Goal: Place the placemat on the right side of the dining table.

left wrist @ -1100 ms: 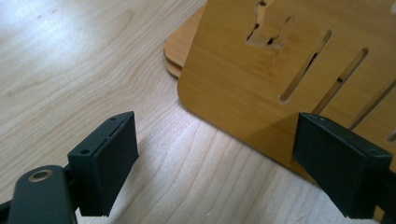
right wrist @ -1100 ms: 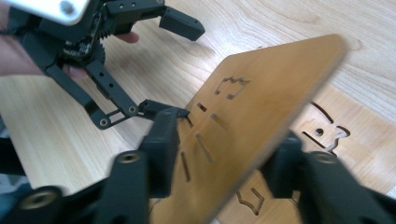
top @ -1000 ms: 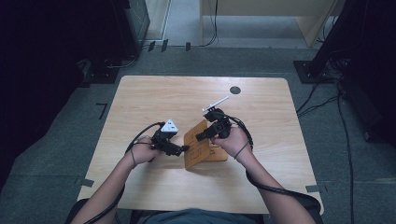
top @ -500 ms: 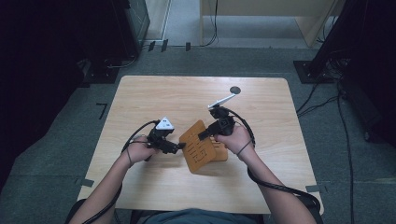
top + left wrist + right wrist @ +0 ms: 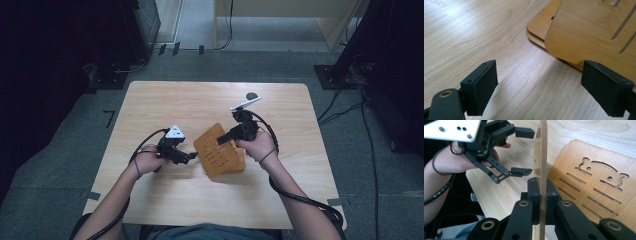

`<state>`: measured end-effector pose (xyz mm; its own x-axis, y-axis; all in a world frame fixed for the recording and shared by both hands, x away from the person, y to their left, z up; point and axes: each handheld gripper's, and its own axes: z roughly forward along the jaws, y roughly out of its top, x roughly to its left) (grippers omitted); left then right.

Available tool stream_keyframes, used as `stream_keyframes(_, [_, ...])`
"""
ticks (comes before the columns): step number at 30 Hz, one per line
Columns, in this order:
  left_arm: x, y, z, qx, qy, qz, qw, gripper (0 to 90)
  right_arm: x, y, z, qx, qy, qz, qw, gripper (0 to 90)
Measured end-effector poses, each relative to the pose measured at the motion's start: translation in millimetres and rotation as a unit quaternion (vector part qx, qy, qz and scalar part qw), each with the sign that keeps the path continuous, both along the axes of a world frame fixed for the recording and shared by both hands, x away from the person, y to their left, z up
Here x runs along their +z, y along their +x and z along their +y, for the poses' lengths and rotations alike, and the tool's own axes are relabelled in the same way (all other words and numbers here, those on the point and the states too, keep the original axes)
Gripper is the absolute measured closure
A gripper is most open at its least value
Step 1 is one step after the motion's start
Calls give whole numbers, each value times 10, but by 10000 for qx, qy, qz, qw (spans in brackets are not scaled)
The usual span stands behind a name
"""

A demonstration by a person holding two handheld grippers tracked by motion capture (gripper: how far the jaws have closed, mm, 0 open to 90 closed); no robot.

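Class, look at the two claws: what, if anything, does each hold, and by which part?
The right claw pinches a thin wooden panel by its edge, holding it upright. The left claw stands open over the table and holds nothing.

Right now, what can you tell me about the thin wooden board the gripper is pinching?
The thin wooden board looks like light brown pressed wood with rounded corners and narrow slots cut through it. It stands tilted up on edge, over more flat boards of the same wood. The right gripper clamps its edge between both black pads.
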<state>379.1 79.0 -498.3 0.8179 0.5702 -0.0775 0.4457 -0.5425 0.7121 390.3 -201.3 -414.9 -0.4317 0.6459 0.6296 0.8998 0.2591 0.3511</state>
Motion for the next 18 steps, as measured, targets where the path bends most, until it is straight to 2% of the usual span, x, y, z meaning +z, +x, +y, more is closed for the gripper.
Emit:
stream_keyframes(6, [-15, 0, 1, -16, 51, 12, 10000, 130, 46, 16, -81, -87, 14, -188, 9998, 875])
stream_keyframes(8, [-24, 0, -5, -11, 53, 15, 10000, 130, 79, 8, -94, -101, -60, -329, 9994, 875])
stream_keyframes(11, [-32, -1, -11, -10, 76, 26, 10000, 130, 143, -8, -113, -156, -297, -557, 9979, 875])
stream_keyframes(18, [-49, 2, -18, -24, 143, 16, 9999, 130, 207, -18, -181, -291, -518, -758, 9954, 874])
